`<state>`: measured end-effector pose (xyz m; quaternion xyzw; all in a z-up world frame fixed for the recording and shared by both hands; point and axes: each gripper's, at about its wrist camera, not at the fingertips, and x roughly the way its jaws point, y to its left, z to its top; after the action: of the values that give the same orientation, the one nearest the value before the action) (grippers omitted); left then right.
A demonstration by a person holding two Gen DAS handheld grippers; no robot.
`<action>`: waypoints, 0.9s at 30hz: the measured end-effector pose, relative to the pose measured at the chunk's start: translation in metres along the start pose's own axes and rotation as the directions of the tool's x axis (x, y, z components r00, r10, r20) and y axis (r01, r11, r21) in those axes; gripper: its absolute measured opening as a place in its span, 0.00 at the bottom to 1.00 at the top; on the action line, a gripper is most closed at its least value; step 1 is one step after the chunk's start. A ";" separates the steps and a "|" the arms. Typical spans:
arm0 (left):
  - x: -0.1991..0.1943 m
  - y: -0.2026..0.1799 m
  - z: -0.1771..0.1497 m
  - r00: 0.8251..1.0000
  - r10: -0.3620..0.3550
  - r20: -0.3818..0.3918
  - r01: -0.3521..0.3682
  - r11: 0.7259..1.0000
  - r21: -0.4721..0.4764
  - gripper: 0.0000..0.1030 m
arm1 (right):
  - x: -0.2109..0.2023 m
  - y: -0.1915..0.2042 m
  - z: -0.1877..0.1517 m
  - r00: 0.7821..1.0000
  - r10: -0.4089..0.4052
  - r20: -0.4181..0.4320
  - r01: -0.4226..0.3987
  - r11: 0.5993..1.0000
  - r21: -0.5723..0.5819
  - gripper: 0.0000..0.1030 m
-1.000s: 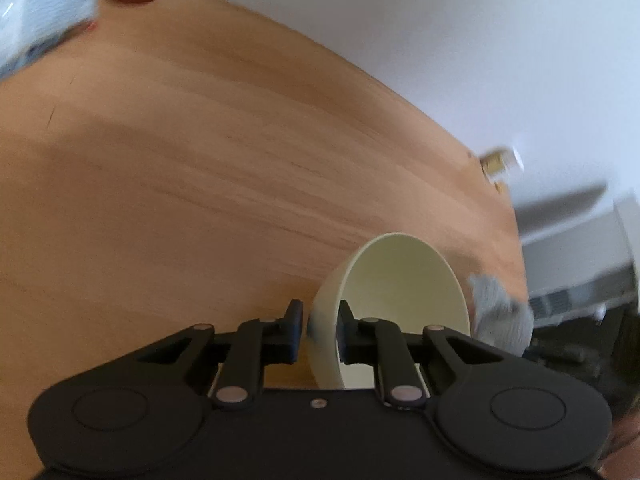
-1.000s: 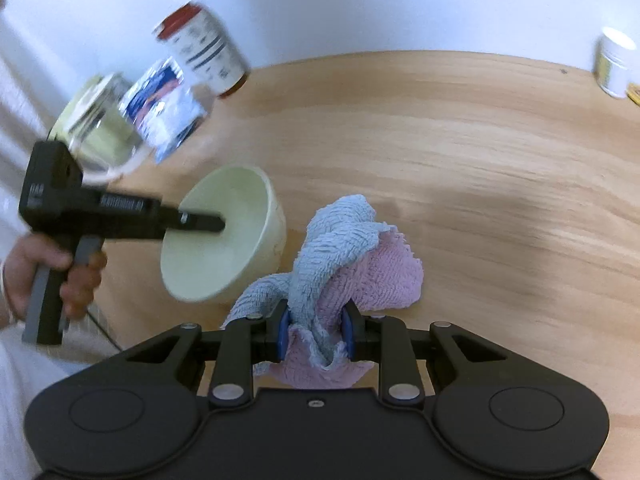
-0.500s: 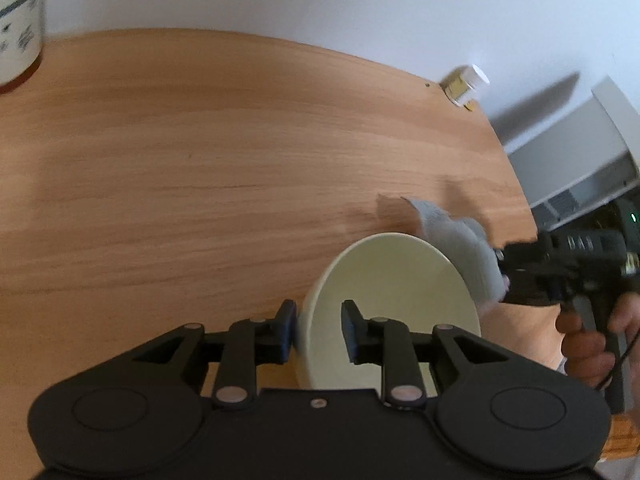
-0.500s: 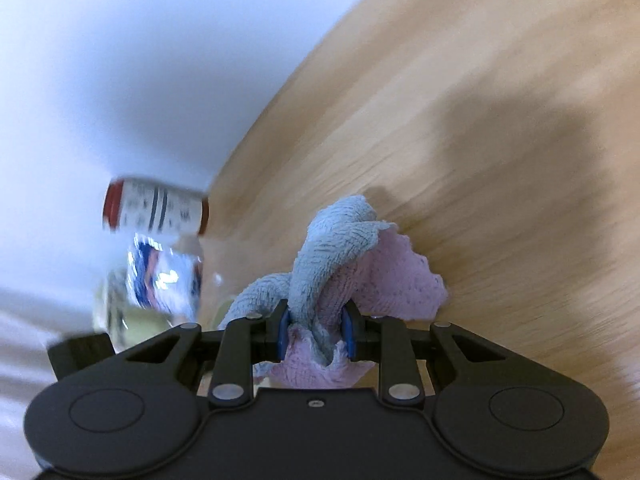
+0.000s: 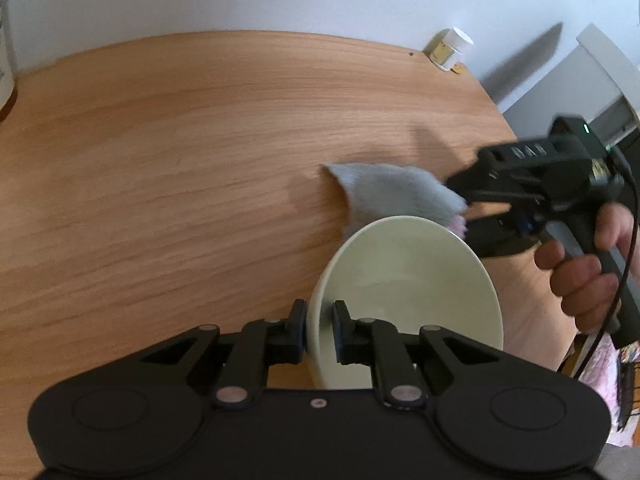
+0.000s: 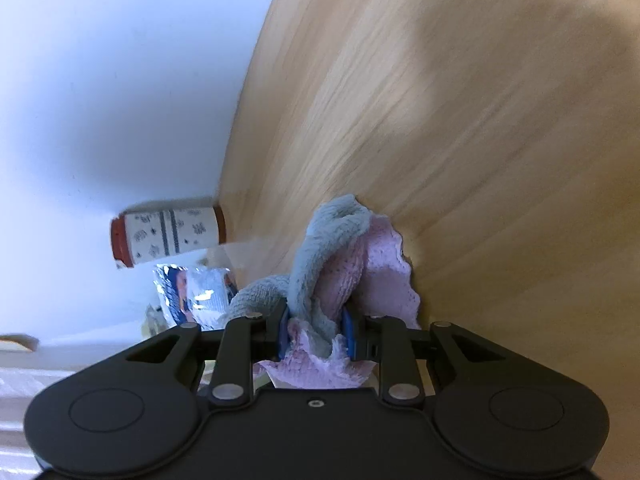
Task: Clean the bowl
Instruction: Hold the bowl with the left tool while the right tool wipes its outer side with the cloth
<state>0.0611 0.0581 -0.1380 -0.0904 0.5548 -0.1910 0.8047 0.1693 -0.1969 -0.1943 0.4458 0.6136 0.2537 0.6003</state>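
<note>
At lower centre of the left wrist view, the left gripper (image 5: pixel 319 332), jaws just closing, clamps the bowl (image 5: pixel 408 300) rim above the tabletop (image 5: pixel 180 168). The right gripper (image 6: pixel 316 334) pinches the cloth (image 6: pixel 332 268). Keep the bowl tilted and steady; press the cloth inside and wipe in circles.

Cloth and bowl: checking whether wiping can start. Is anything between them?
No. In the left wrist view the cloth hangs just past the bowl rim, nothing between.

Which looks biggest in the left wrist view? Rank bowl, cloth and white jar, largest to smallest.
1. bowl, though it sits nearest the camera
2. cloth
3. white jar, far off at the table's back edge, so its true size is unsure
</note>
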 end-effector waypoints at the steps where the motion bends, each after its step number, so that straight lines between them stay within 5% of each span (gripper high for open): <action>1: 0.001 -0.002 -0.002 1.000 0.003 0.002 -0.003 1.000 -0.005 0.14 | 0.003 0.003 0.002 1.000 -0.008 -0.006 0.008 1.000 -0.006 0.28; 9: -0.006 0.004 -0.005 1.000 0.009 0.019 -0.007 0.995 -0.104 0.16 | 0.013 0.023 0.007 0.995 -0.092 -0.028 0.089 0.992 -0.095 0.28; 18: 0.001 0.004 0.006 1.000 0.011 -0.005 -0.012 0.984 -0.179 0.18 | -0.041 -0.008 -0.003 0.996 -0.053 0.069 0.054 0.999 -0.005 0.28; 27: 0.016 -0.004 0.016 1.000 0.014 -0.011 -0.016 0.980 -0.198 0.19 | -0.069 -0.045 -0.058 0.995 -0.020 0.100 0.010 0.995 0.095 0.28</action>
<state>0.0802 0.0465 -0.1441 -0.1649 0.5756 -0.1294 0.7904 0.0944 -0.2642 -0.1887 0.4812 0.5972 0.1973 0.6106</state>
